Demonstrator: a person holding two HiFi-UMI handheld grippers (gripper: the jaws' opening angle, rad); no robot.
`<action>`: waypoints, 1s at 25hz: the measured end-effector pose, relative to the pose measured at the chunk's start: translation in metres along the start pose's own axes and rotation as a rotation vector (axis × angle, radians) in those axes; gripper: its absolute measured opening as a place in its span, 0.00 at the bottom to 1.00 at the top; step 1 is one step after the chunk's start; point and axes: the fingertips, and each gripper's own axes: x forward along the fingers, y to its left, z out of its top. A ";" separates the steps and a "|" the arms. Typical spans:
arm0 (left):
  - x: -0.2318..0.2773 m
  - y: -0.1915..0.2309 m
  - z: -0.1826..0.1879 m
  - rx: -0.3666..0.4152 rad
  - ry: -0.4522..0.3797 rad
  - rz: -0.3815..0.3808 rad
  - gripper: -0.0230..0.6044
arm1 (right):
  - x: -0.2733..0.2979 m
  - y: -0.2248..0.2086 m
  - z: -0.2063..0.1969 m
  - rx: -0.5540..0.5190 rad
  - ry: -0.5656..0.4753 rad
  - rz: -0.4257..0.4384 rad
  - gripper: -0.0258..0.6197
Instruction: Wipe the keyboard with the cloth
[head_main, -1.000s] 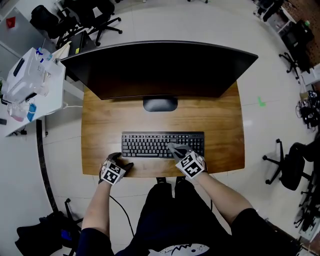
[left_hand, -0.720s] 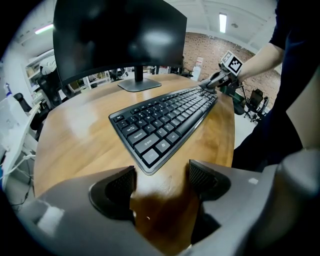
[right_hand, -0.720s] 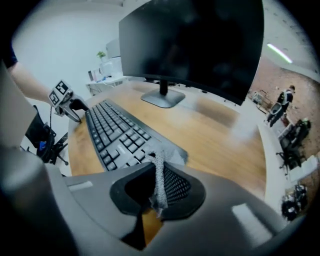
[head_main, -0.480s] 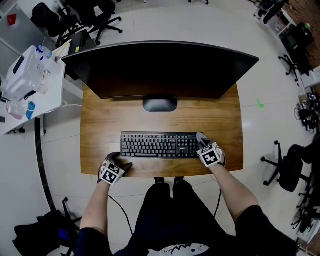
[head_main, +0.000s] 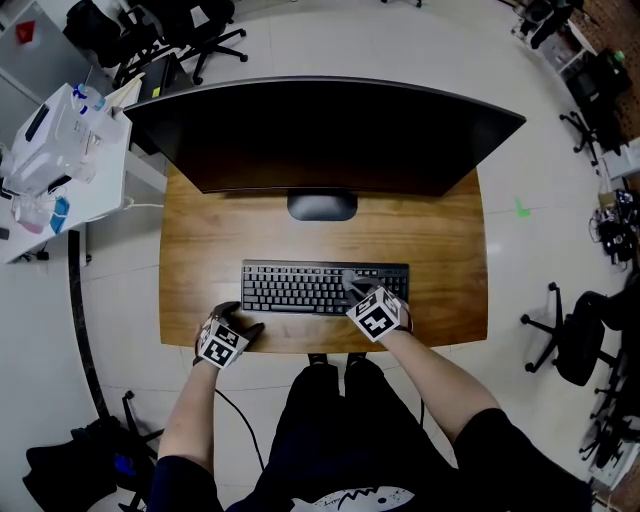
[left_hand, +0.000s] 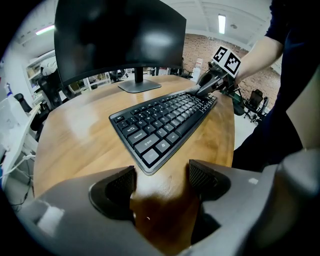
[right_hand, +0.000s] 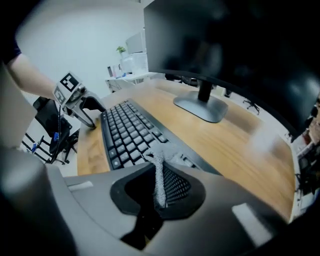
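The right claw (right_hand: 159, 186) was clenched on the grey cloth (right_hand: 158, 172), which touched the keys right of centre on the keyboard (head_main: 295, 288). The keyboard lay on the wooden counter (head_main: 220, 240) before the monitor (head_main: 320, 135). The left claw (left_hand: 160, 181) stood released and empty, near the keyboard's near left corner.

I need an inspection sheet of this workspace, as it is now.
Surface: wooden desk, no spills seen.
Job's things: black keyboard lies flat; grey cloth rests on its right part.
Clutter: nothing seen on the desk.
Tools: left tool open, empty, at the desk's front edge; right tool shut on the cloth.
Cables: thin dark cable hangs below the left tool.
Surroundings: monitor behind, office chairs, white side table.
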 end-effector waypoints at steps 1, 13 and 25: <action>0.000 0.000 0.000 0.000 0.000 0.001 0.57 | 0.002 0.011 0.003 -0.030 0.000 0.034 0.09; 0.000 0.000 0.000 0.004 -0.015 0.001 0.57 | -0.052 -0.106 -0.050 0.172 0.024 -0.144 0.09; 0.000 -0.001 0.002 0.009 -0.014 0.003 0.57 | -0.011 -0.083 -0.013 0.116 0.085 -0.064 0.09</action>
